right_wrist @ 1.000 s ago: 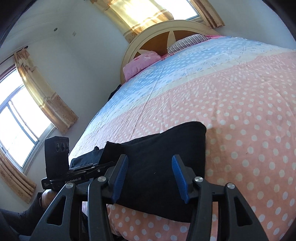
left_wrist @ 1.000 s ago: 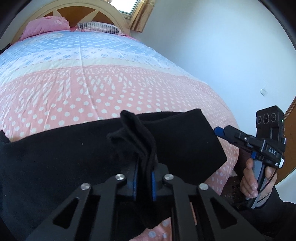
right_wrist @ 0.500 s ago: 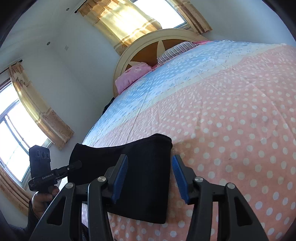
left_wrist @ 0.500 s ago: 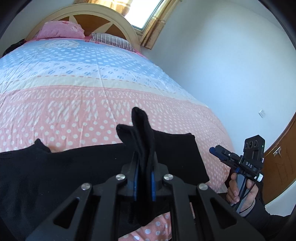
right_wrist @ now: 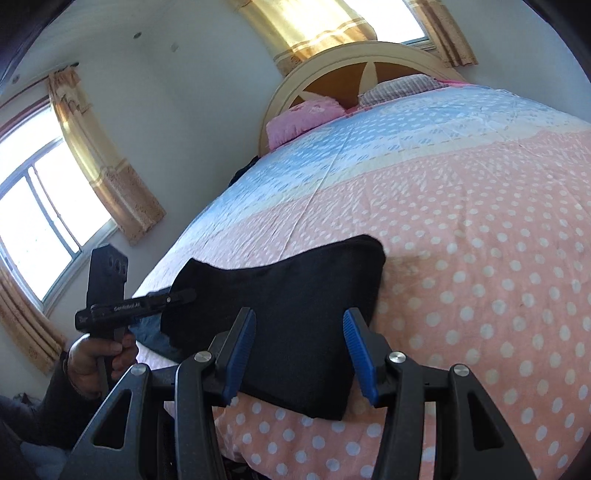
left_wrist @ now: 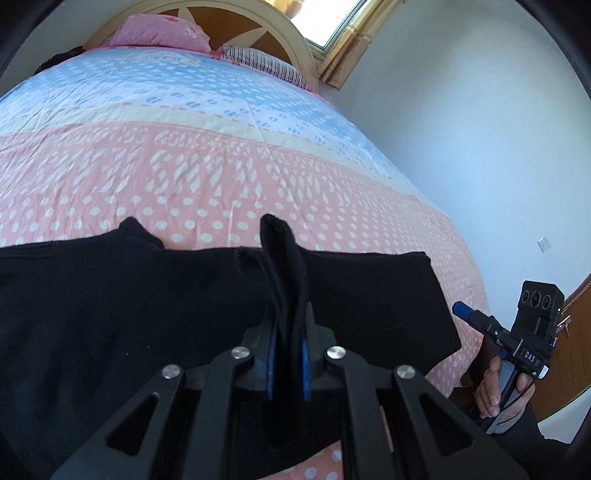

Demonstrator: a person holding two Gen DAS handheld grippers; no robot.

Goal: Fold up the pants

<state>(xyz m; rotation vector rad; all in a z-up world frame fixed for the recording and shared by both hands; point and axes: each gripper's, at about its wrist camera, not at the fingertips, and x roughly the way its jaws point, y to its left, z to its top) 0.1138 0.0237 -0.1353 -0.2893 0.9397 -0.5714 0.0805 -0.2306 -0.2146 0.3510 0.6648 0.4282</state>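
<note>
Black pants [left_wrist: 369, 295] lie across the near edge of the bed, also in the right wrist view [right_wrist: 295, 314]. My left gripper [left_wrist: 284, 339] is shut on a bunched fold of the pants that sticks up between its blue pads. In the right wrist view it [right_wrist: 184, 295] shows at the left end of the cloth, held by a hand. My right gripper [right_wrist: 299, 332] is open and empty, just above the pants' near edge. In the left wrist view it [left_wrist: 461, 308] hovers off the bed's right corner, apart from the cloth.
The bed has a pink and blue dotted quilt [left_wrist: 221, 147], pink pillow [left_wrist: 162, 35] and striped pillow [left_wrist: 266, 64] at a round headboard [right_wrist: 354, 66]. White wall [left_wrist: 461, 129] at right, wooden door [left_wrist: 580, 350], curtained windows [right_wrist: 44, 206] at left.
My left gripper has drawn its pinched fold back toward the near edge and to the left, pulling the pants flatter. My right gripper has moved off the cloth and stays open.
</note>
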